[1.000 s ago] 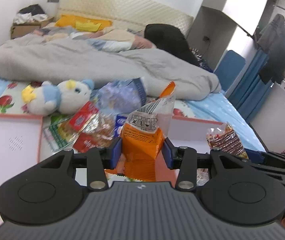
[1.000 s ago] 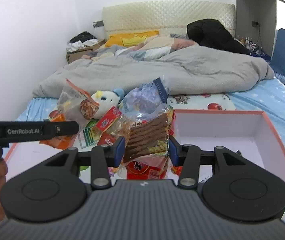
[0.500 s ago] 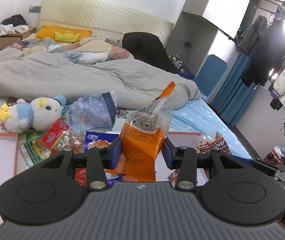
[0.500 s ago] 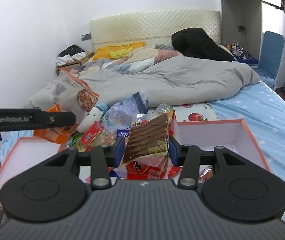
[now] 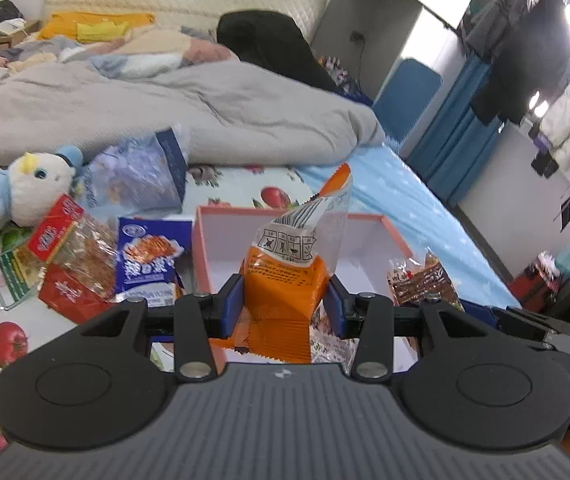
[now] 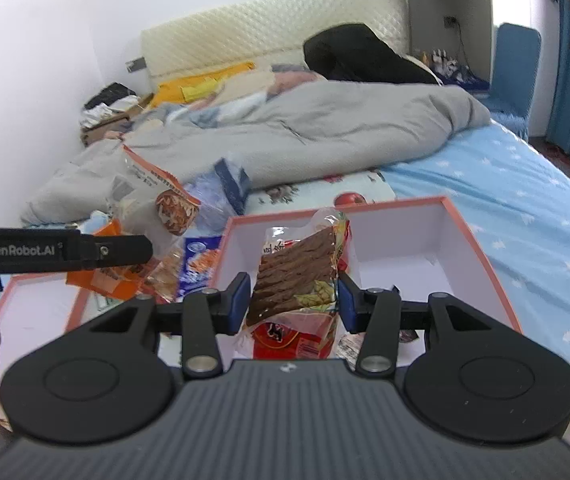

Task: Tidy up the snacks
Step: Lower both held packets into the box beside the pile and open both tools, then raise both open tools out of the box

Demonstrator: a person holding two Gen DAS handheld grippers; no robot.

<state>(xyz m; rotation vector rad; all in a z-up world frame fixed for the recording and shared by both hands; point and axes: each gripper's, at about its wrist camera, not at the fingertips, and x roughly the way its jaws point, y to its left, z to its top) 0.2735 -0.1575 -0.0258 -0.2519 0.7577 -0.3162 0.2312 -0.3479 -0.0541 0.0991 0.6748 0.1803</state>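
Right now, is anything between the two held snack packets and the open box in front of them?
Nothing visible. The left gripper holds the orange packet, the right gripper the brown-stick packet, both before the open pink-rimmed box.

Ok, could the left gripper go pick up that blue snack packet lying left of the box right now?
Probably not: the left gripper is shut on the orange packet. The blue packet lies uncovered beside the box, so it's reachable once the orange one is dropped.
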